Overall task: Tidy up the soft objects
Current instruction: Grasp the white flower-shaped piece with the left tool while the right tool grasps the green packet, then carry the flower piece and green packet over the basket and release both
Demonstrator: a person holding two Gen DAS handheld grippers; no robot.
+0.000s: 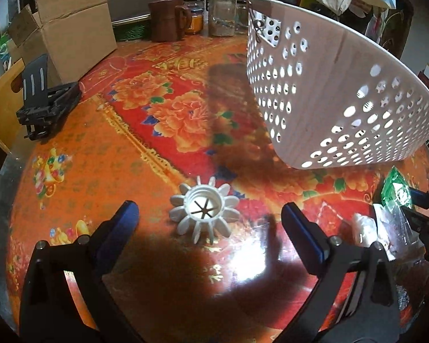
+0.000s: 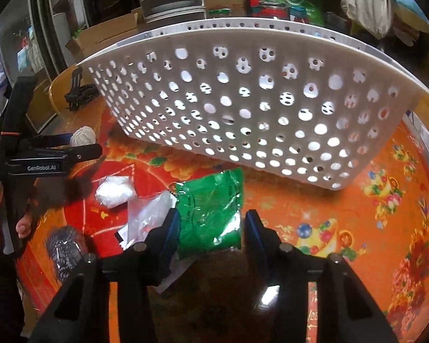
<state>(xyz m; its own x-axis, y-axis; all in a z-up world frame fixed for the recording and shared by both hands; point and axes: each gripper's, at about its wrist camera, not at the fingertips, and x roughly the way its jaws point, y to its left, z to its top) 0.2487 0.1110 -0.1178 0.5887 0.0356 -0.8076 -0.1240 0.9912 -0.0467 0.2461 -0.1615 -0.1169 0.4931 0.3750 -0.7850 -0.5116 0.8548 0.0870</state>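
The left claw hangs wide apart over a white flower-shaped cap, beside the perforated basket.

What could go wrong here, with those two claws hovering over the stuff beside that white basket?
The right gripper straddles the slippery green packet; its right pad still looks clear of it, so the packet could squirt out or get pinched only by an edge. A clear plastic bag lies against its left finger and might be dragged along. The white basket stands very close, so lifting could bump its wall.
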